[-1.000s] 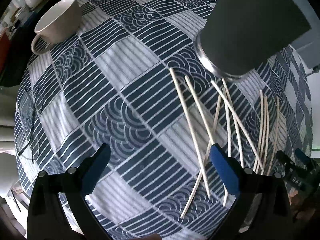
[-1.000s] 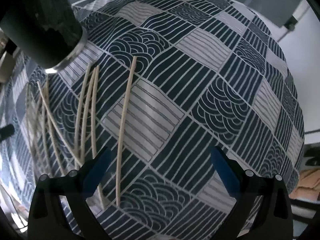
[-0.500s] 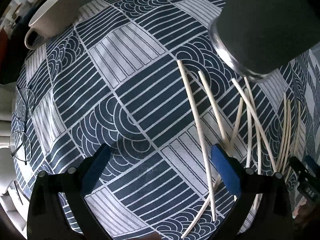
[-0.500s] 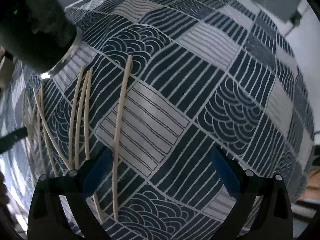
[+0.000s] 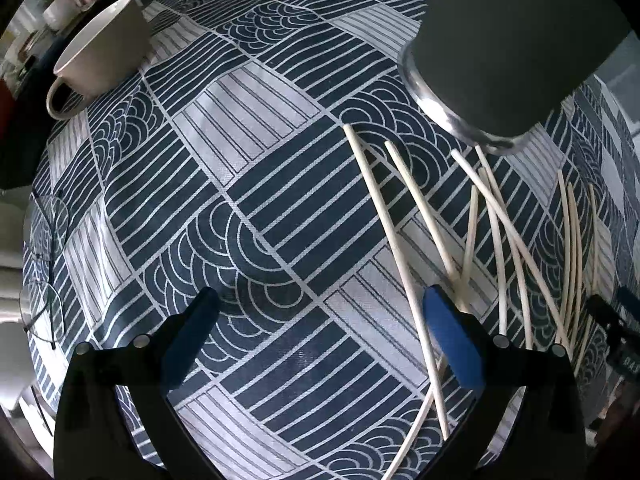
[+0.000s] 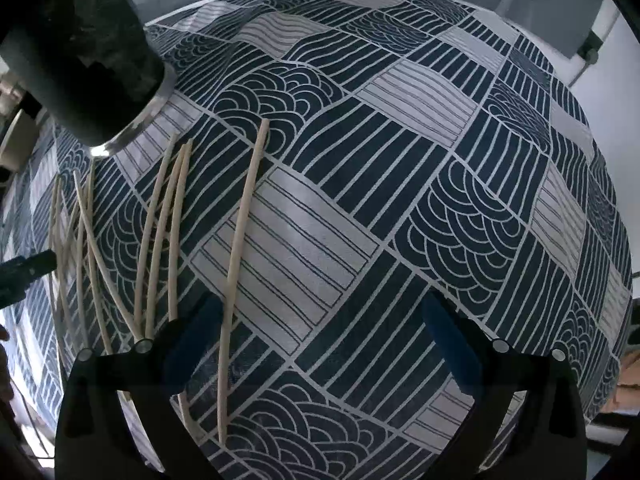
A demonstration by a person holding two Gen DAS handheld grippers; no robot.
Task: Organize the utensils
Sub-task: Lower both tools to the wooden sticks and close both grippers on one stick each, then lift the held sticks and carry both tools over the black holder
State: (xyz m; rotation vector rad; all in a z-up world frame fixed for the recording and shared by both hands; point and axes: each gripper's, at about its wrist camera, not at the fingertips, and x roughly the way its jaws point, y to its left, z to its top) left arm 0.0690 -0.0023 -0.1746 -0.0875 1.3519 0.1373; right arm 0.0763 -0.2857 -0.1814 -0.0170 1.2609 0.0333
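Woven patterned tablecloth (image 5: 280,184); slender pale wooden chopsticks (image 5: 400,248); dark cylindrical holder (image 5: 508,40).

The left gripper (image 5: 318,326) and right gripper (image 6: 318,326) both hover with fingers spread wide, gripping nothing.

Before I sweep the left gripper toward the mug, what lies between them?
In the left wrist view, only bare patterned tablecloth lies between the left gripper and the mug.
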